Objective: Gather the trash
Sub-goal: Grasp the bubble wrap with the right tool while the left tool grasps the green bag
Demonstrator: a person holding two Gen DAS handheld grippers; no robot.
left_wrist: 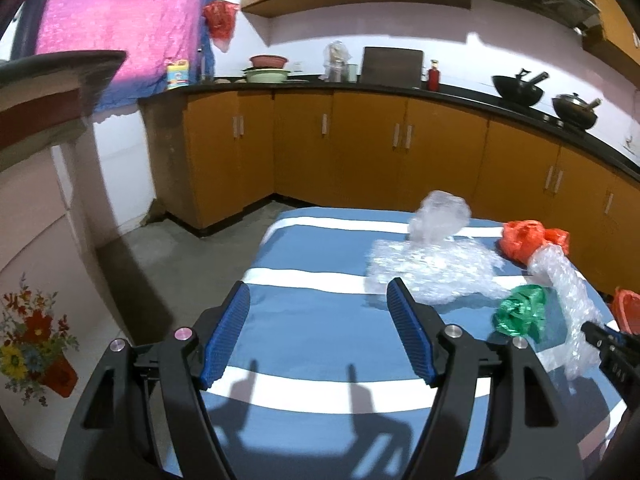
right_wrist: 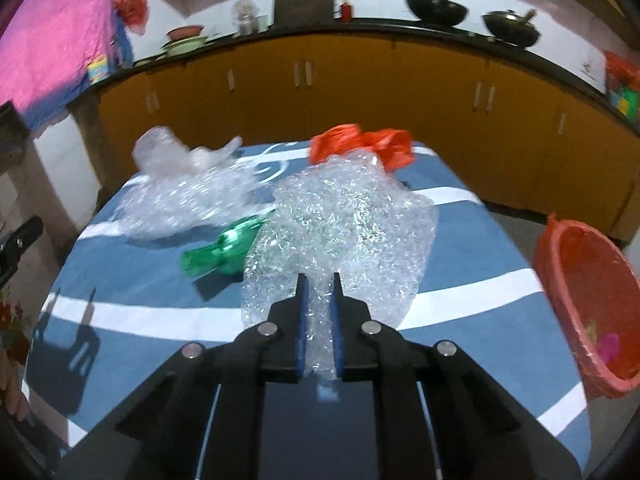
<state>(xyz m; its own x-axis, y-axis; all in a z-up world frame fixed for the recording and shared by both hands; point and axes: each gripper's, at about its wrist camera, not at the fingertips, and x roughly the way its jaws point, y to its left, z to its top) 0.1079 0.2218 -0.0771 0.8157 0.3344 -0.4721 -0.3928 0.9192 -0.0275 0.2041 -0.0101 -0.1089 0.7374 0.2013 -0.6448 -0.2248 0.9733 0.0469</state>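
A table under a blue and white striped cloth (left_wrist: 304, 344) holds plastic trash. My right gripper (right_wrist: 319, 280) is shut on the near edge of a sheet of bubble wrap (right_wrist: 344, 224), which bunches between its blue pads. The left wrist view shows that same bubble wrap (left_wrist: 568, 288) as a long roll leading to the right gripper (left_wrist: 600, 340). A crumpled green bag (right_wrist: 224, 252) lies just left of it, and an orange bag (right_wrist: 360, 144) lies behind. My left gripper (left_wrist: 318, 292) is open over bare cloth, with a second bubble wrap heap (left_wrist: 432, 268) just beyond its right finger.
A red-orange basin (right_wrist: 588, 300) stands at the table's right edge with a few scraps inside. A clear crumpled plastic bag (left_wrist: 440, 216) tops the far heap. Orange cabinets (left_wrist: 360, 152) with a black counter run behind the table. Grey floor (left_wrist: 192, 264) lies to the left.
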